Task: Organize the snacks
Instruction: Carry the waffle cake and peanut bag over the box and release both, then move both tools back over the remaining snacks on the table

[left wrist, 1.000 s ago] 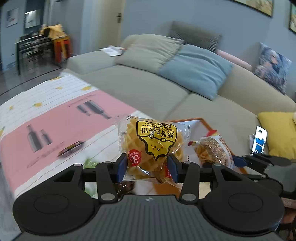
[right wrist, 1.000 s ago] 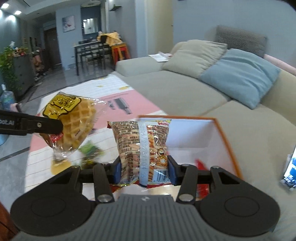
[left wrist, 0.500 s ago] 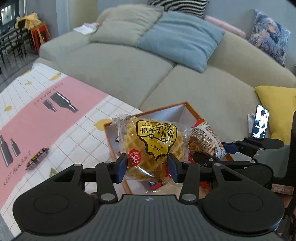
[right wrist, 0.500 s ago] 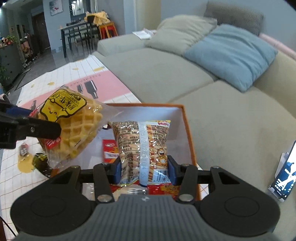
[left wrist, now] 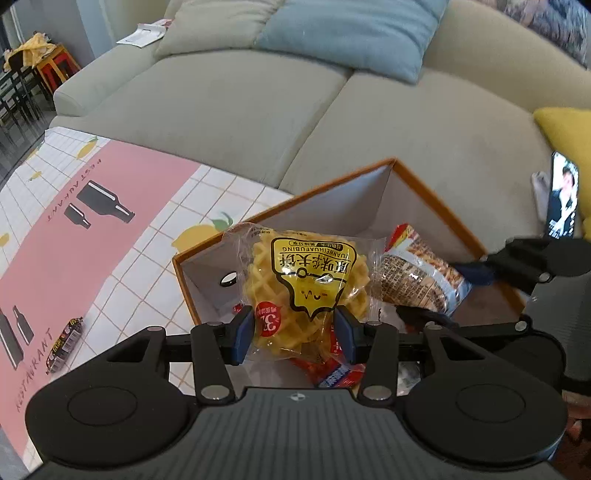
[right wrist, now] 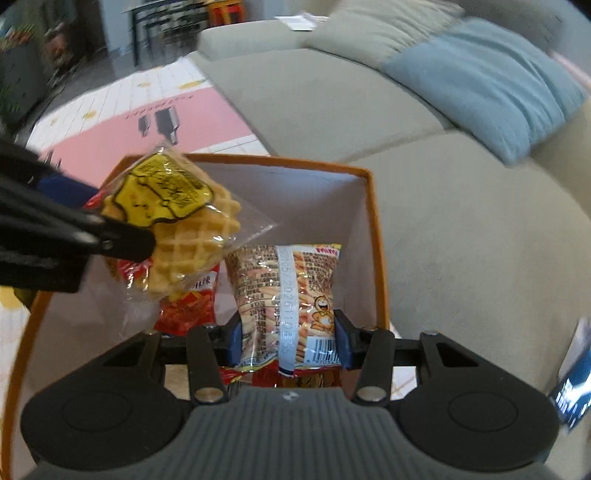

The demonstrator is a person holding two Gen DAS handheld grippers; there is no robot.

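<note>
The left gripper [left wrist: 294,334] is gripping a waffle pack [left wrist: 306,288], its jaws pressing on the pack's lower sides. The pack is hanging over the open box [left wrist: 436,192], whose orange rim and white walls lie just beyond and below the jaws. To the right of these jaws, the right gripper [right wrist: 287,341] is clamping a striped snack bag [right wrist: 286,295] by its lower end, jaws closing on both edges; the bag is standing upright inside the box, near its right wall. A red packet [right wrist: 188,306] is lying on the box floor to the left of the right jaws, under the waffle pack. Well to the left of the left jaws, a small dark candy bar [left wrist: 64,343] is lying on the table [left wrist: 92,229], on its pink cloth. Beyond the box, a sofa [left wrist: 229,99] is carrying a blue cushion [left wrist: 351,33].
</note>
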